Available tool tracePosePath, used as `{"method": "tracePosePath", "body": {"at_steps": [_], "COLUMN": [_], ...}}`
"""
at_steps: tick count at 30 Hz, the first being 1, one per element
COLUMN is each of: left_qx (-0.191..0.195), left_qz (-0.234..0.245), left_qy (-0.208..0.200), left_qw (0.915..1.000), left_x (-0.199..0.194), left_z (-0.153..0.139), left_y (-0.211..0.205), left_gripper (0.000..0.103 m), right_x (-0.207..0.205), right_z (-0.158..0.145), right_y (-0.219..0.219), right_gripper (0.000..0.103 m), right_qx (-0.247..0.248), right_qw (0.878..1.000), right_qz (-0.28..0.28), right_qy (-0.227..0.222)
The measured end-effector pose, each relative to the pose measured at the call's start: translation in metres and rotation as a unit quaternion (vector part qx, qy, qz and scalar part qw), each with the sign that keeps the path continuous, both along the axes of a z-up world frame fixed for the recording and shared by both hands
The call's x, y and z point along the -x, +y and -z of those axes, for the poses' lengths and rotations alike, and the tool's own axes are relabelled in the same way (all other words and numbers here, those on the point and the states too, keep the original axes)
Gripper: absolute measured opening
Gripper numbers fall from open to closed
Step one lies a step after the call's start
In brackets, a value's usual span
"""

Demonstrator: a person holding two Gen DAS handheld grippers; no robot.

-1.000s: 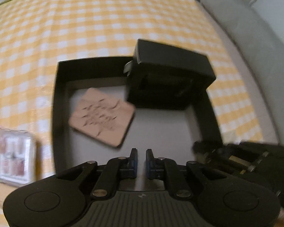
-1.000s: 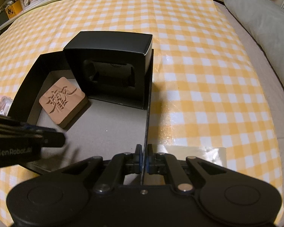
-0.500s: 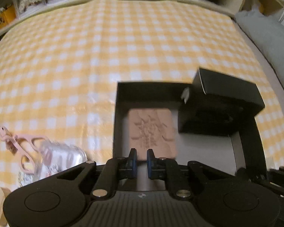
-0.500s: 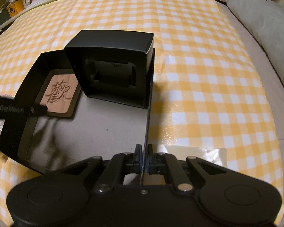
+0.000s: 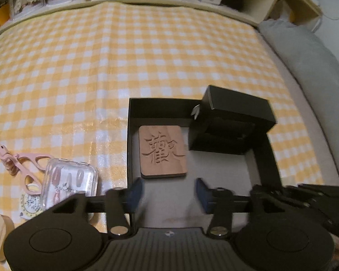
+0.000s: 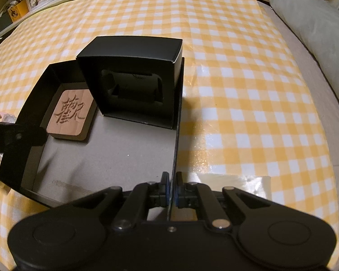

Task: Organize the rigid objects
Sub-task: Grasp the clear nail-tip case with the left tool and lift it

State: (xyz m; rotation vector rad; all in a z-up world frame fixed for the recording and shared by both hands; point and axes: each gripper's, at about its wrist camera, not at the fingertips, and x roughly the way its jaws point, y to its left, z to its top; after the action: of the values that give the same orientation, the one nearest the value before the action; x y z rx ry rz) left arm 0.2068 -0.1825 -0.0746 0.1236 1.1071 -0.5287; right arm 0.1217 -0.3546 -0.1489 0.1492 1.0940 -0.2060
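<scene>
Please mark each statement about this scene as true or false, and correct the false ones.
1. The carved wooden tile lies flat inside the black tray. True.
2. The right gripper is open and holds nothing. False: it is shut on the tray's thin side wall.
3. The small black box stands outside the tray on the cloth. False: it stands inside the tray, in a far corner beside the tile.
4. The left gripper has nothing between its pads; its jaws are opening. True.
5. The pink scissors lie in the tray. False: they lie on the checked cloth, next to a clear plastic case.
</scene>
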Motion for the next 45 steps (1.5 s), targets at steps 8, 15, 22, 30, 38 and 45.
{"method": "tracePosePath", "body": {"at_steps": [8,15,22,30,38,45], "left_qx": [0.010,-0.010,-0.020,0.004,-0.015,-0.116], "left_qz": [0.034,0.040,-0.007,-0.056,-0.054,-0.011], "left_qy": [-0.036,-0.063,-0.050,0.030,0.010,-0.028], "left_qw": [0.9987,0.9972,0.9985,0.9979,0.9984,0.9928], "left_x": [0.023,0.010,-0.022,-0.061,-0.065,-0.054], "left_z": [-0.036,-0.035,-0.017,0.027,0.050,0.065], "left_y": [0.024,0.064,0.110,0.118,0.080,0.052], "left_gripper": [0.097,0.103,0.103,0.103,0.103,0.101], "right_x": [0.002,0.003,0.003,0.003,0.002,0.001], "right_z": [-0.001,-0.003,-0.004,-0.004,-0.004,-0.002], "right_y": [0.000,-0.002,-0.001,0.000,0.002,0.002], "right_gripper": [0.005,0.005,0.005,0.005,0.005,0.005], "right_qx": [-0.004,-0.003,-0.001,0.005,0.010,0.011], "right_qw": [1.000,1.000,1.000,1.000,1.000,1.000], "right_qz": [0.005,0.007,0.007,0.003,0.000,-0.003], "right_qy": [-0.005,-0.006,-0.005,-0.002,0.000,0.002]}}
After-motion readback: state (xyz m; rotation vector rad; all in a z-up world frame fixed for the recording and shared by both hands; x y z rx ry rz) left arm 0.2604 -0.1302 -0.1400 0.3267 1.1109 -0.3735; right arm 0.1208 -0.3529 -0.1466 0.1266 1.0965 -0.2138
